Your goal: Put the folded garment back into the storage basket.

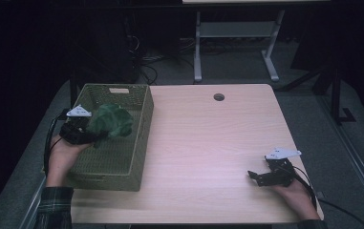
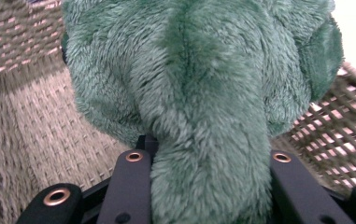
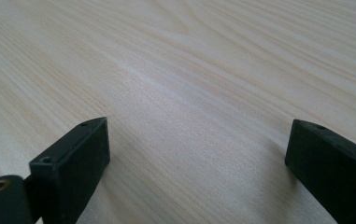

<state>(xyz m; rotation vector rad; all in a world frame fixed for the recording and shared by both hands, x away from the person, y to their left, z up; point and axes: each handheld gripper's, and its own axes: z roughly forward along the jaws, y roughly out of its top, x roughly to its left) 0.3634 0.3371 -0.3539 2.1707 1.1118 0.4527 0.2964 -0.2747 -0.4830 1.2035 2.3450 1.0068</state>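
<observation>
A: Your left gripper (image 1: 90, 130) pinches the green plush toy (image 1: 110, 121) over the woven basket (image 1: 136, 143).

B: And your right gripper (image 1: 253, 175) rests on the table (image 1: 208, 138), jaws spread, nothing between.

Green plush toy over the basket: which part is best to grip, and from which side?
The narrow stalk-like end of the green plush toy suits a grip best: it is slim enough to sit between the jaws, while the bushy head is wider. The left tongs clamp it that way, coming from the basket's left side, with the head hanging over the inside.
</observation>
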